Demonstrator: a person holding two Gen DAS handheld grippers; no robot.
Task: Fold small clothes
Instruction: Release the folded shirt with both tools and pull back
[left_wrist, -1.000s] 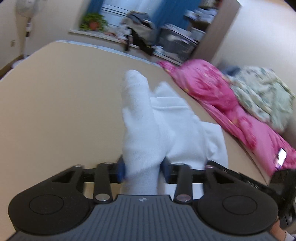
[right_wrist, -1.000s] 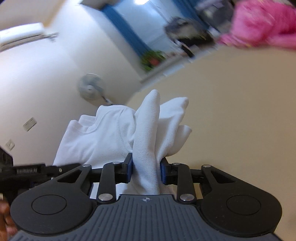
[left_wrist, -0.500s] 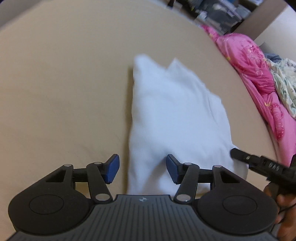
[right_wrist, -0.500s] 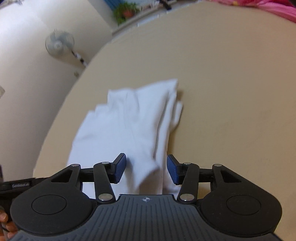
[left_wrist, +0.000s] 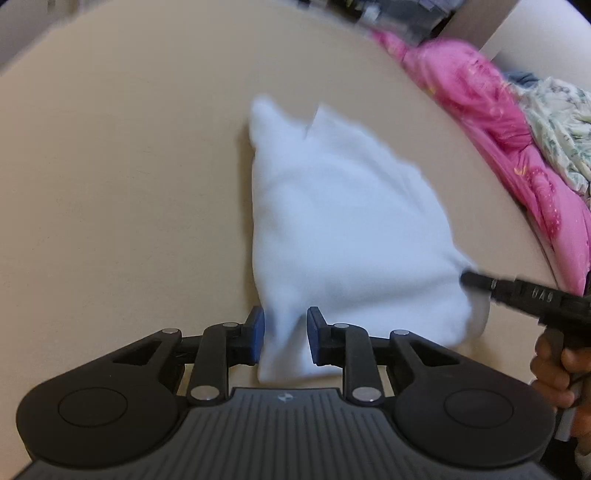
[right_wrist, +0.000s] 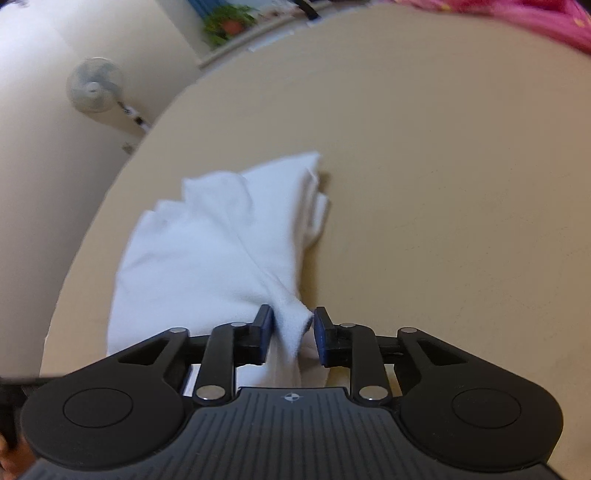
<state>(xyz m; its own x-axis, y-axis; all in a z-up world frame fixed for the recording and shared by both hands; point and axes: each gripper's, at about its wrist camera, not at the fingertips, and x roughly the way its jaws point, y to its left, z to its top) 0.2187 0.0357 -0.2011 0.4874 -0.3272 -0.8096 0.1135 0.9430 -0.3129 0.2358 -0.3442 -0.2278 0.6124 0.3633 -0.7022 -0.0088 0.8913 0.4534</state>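
Left wrist view shows our left gripper (left_wrist: 284, 339) clenched on the white garment's (left_wrist: 347, 229) near corner at 6 o'clock on the beige table (left_wrist: 122, 177), the right gripper (right_wrist: 293, 338) likewise, so we lift both corners evenly.

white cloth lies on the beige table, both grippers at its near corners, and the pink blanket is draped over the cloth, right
Not quite. The pink blanket lies apart from the white cloth, along the table's far right edge, with bare table between them; the left wrist view shows it. The left gripper and right gripper are at its near corners.
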